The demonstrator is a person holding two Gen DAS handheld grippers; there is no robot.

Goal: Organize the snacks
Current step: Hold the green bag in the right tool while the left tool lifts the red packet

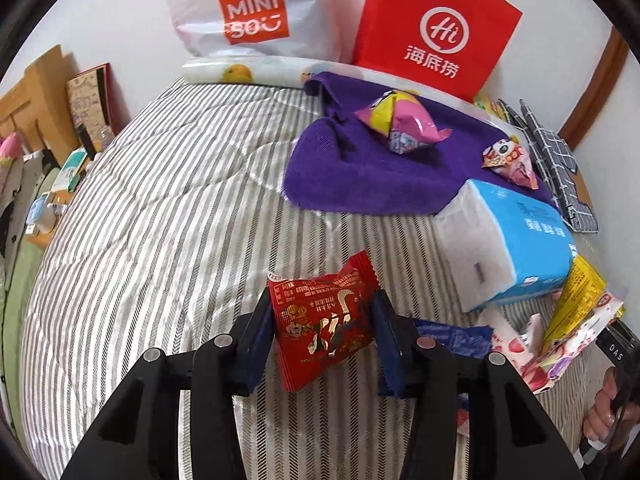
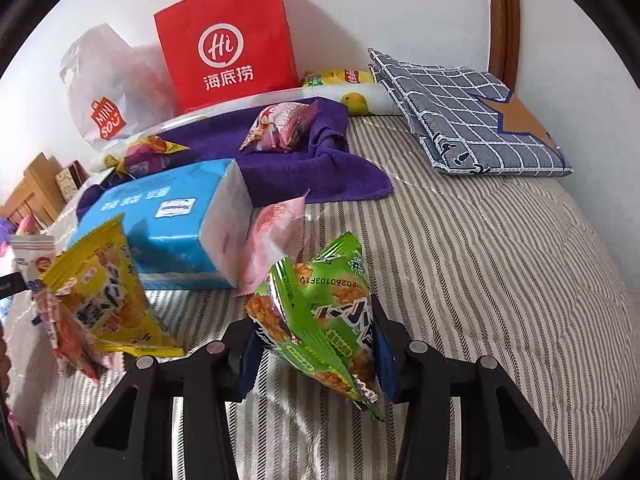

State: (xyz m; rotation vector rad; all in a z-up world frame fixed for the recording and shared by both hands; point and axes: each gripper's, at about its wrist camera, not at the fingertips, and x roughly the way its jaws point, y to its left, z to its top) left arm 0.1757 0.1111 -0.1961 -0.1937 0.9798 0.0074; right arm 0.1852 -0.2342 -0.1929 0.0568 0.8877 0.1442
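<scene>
Black left gripper (image 1: 322, 328) pinches a crinkly red foil snack packet (image 1: 320, 320); right gripper (image 2: 316, 340) clamps a green foil snack packet (image 2: 320, 316). Slick wrappers could slip free onto the striped quilt (image 1: 160, 208).

Both views are bright with soft, even daylight, and the bags cast faint shadows on the white wall (image 1: 132, 32). The striped bedcover (image 1: 168, 216) shows a satiny sheen. Fisheye bending curves the edges into black corners, and the yellow snack packet (image 2: 104, 292) at near left looks slightly blurred.
</scene>
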